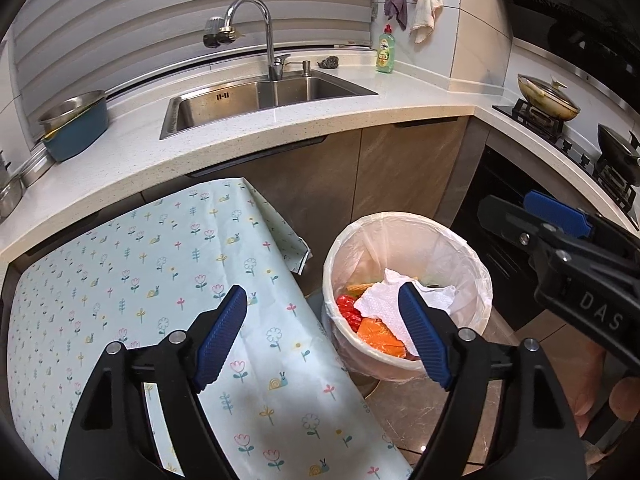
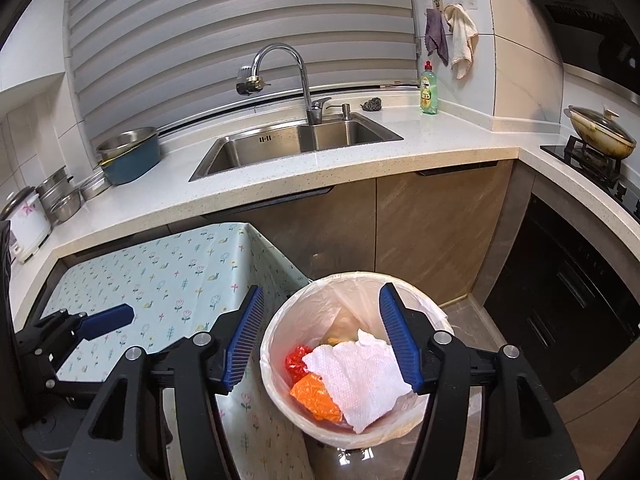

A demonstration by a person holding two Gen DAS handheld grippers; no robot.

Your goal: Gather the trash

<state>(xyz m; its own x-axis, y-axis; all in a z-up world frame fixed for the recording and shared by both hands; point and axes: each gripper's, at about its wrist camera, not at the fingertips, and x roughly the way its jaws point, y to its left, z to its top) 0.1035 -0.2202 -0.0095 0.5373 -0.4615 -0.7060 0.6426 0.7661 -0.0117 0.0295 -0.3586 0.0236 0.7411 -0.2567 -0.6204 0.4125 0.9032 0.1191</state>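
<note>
Crumpled white paper towel (image 2: 360, 380) lies on top of the trash inside the round white bin lined with a thin translucent bag (image 2: 416, 412), covering part of an orange plastic wrapper (image 2: 316, 396) and sitting beside a red one (image 2: 298, 360). My right tongs (image 2: 322, 340) hang above the bin with their blue ribbed pads spread wide and nothing between them. My left tongs (image 1: 322, 336) are also wide apart and empty, straddling the bin's rim and the pale floral cloth (image 1: 160, 264) draped over the low worktop just beside the bin. Behind the bin run brown cabinet doors (image 2: 432, 236).
</note>
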